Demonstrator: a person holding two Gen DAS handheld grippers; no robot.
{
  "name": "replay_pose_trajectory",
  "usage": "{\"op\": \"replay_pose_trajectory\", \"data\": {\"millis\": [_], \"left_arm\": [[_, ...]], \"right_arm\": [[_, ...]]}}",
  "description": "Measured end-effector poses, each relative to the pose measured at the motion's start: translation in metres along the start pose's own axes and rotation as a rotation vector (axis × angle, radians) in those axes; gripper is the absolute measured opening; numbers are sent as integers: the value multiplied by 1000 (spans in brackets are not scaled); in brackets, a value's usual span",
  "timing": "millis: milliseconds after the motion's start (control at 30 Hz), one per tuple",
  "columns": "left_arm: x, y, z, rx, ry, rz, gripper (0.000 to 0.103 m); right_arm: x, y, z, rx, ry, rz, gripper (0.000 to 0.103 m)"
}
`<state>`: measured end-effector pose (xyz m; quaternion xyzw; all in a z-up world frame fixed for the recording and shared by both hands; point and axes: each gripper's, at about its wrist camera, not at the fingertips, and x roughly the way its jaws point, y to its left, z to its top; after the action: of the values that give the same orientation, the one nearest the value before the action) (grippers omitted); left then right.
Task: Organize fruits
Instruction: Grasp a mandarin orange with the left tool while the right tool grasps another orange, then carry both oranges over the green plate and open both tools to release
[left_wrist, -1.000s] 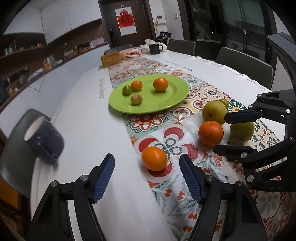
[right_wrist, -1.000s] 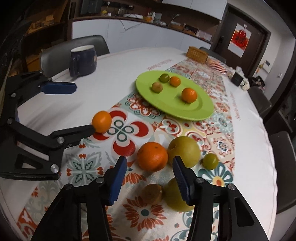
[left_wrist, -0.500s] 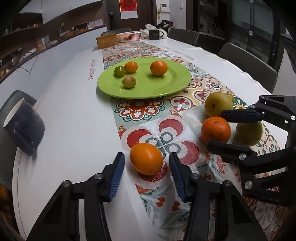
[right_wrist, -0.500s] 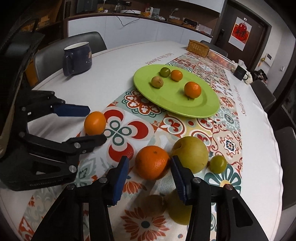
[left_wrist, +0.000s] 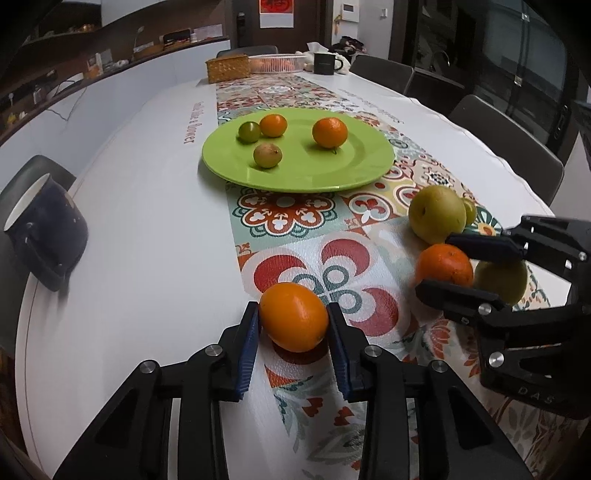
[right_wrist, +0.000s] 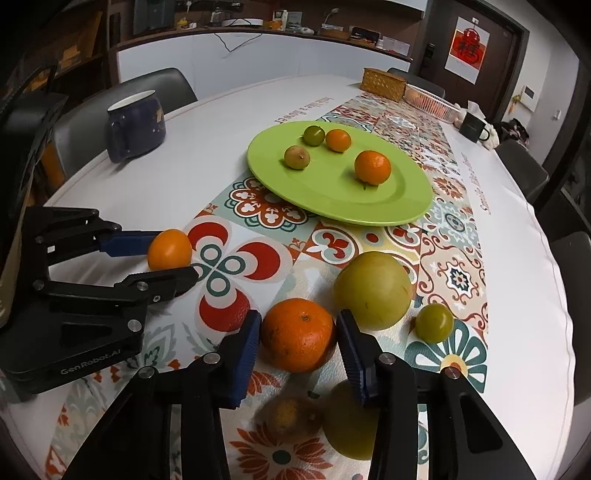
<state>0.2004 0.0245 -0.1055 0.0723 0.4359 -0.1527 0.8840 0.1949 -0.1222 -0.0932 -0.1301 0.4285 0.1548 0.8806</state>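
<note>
My left gripper (left_wrist: 291, 325) is shut on a smooth orange (left_wrist: 293, 316) that rests on the patterned runner; it also shows in the right wrist view (right_wrist: 170, 249). My right gripper (right_wrist: 298, 336) is shut on a larger dimpled orange (right_wrist: 298, 334), seen in the left wrist view (left_wrist: 443, 264) too. A green plate (left_wrist: 354, 170) beyond holds two oranges, a small green fruit and a brownish fruit. A big yellow-green pear (right_wrist: 373, 290), a small green fruit (right_wrist: 435, 322), another yellow-green fruit (right_wrist: 351, 424) and a brown fruit (right_wrist: 290, 415) lie around my right gripper.
A dark blue mug (left_wrist: 44, 236) stands at the table's left edge. A wicker box (left_wrist: 227, 68), a pink basket (left_wrist: 275, 62) and a black mug (left_wrist: 325, 62) sit at the far end. Chairs line both sides of the white table (left_wrist: 147, 229).
Both grippers moved forward and closed: the left one onto the smooth orange, the right one onto the dimpled orange. Both were open a second ago.
</note>
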Motion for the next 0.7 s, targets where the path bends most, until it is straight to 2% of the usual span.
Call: {"op": "replay_pose_trajectory", "data": {"millis": [400,700], "left_arm": [[-42,-10,13,-33,-72,33,35],[-72,-24,43,-22,-151,57,35]], "right_arm": [[-40,-7,8,32,-103,69,43],[-72,-36,28,55,-204,64,43]]}}
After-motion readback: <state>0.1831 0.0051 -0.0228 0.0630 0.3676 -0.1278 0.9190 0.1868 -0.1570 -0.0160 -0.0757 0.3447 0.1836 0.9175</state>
